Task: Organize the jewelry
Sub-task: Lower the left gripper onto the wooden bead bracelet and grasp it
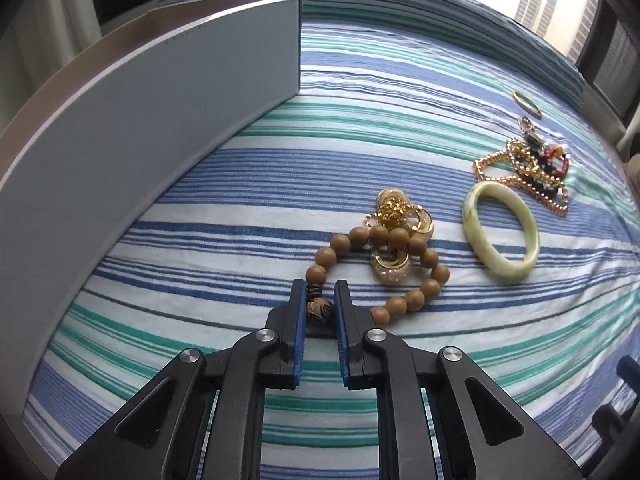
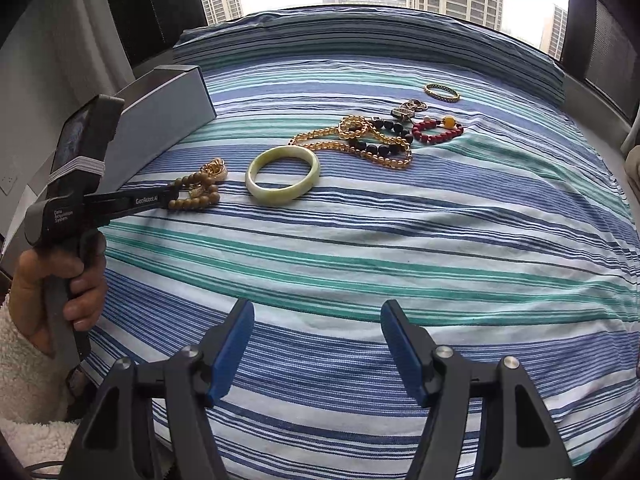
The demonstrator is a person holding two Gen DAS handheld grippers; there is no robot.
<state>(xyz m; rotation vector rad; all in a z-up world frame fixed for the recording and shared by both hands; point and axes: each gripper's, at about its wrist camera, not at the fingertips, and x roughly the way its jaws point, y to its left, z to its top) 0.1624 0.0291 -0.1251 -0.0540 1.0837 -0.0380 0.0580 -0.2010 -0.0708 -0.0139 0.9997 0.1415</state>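
Closest to my left wrist camera is my left gripper, its blue pads drawn in tight on the dark carved bead of the brown wooden bead bracelet; the rest of that loop lies on the striped bedsheet, draped over a cluster of gold jewelry; just right of it lies the pale green jade bangle, and beyond that a tangle of gold and dark bead strands; a grey box stands along the left edge of the bed.

Nearest my right wrist camera is my right gripper, jaws standing wide apart with nothing between them, hovering over bare sheet; at left I see a hand gripping the left tool's handle, its tip at the wooden beads; the bangle sits mid-bed, a red bead bracelet and a small green-and-gold ring farther back.
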